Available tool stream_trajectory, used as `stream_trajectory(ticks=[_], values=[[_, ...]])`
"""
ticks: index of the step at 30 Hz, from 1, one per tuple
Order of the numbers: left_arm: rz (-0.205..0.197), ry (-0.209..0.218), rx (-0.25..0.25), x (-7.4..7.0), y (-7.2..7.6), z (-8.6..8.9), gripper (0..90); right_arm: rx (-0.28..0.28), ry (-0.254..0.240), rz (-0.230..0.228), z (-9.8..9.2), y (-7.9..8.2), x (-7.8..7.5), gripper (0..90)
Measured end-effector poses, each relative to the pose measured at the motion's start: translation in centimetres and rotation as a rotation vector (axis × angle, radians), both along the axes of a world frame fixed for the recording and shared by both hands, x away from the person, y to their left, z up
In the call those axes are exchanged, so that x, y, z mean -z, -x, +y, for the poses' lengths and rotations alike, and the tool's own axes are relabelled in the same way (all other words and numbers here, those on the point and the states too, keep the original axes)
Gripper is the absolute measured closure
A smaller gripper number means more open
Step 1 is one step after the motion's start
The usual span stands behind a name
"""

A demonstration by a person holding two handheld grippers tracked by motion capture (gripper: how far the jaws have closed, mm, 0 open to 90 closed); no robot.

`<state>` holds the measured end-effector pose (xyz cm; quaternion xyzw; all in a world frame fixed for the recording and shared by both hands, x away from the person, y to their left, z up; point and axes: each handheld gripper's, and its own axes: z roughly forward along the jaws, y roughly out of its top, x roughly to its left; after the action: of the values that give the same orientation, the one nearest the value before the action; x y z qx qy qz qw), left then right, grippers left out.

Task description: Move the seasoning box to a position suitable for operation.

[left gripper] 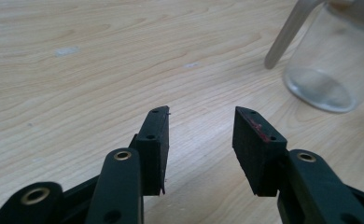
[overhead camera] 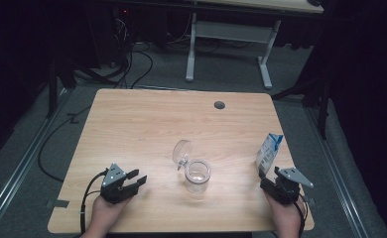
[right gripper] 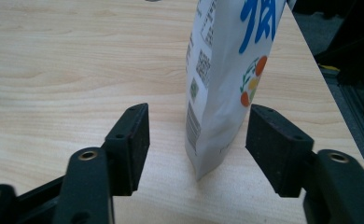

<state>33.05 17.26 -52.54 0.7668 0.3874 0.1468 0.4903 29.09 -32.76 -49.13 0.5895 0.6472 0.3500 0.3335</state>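
A white and blue carton (overhead camera: 270,151) stands upright near the table's right edge. In the right gripper view the carton (right gripper: 222,70) sits between the jaws of my right gripper (right gripper: 197,111), with a clear gap at the left pad and the right pad close beside it. In the high view my right gripper (overhead camera: 265,178) is just in front of the carton. A clear glass jar (overhead camera: 197,174) with its hinged lid (overhead camera: 182,152) swung open stands mid-table. My left gripper (overhead camera: 138,179) rests open at the front left, empty (left gripper: 201,119), with the jar (left gripper: 329,60) farther off to its right.
The wooden table (overhead camera: 147,119) has a round cable hole (overhead camera: 219,104) near its far edge. The table's right edge runs close beside the carton. A white-legged desk (overhead camera: 231,29) and cables on the floor lie beyond the table.
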Motion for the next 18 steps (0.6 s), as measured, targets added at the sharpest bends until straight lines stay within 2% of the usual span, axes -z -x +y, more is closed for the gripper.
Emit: stream_trajectory(ticks=[4,8,13,14,18], values=[[-0.014,0.02,-0.009,-0.4,0.2,0.2,56.3,0.002,0.004,0.005,0.1,-0.8,-0.6,32.4],[-0.019,0.011,-0.017,-0.4,0.1,0.2,56.3,0.002,0.021,0.002,0.3,-1.7,-1.0,30.7],[-0.021,0.006,-0.021,-0.3,0.1,0.3,56.3,0.019,0.015,-0.03,-0.2,-2.6,-1.3,38.4],[-0.023,0.008,-0.022,-0.3,0.2,0.3,56.3,0.019,0.041,-0.02,-0.2,-2.7,-1.4,42.4],[-0.025,0.008,-0.02,-0.2,0.2,0.3,56.3,0.029,0.069,-0.023,-0.2,-2.9,-1.6,46.7]])
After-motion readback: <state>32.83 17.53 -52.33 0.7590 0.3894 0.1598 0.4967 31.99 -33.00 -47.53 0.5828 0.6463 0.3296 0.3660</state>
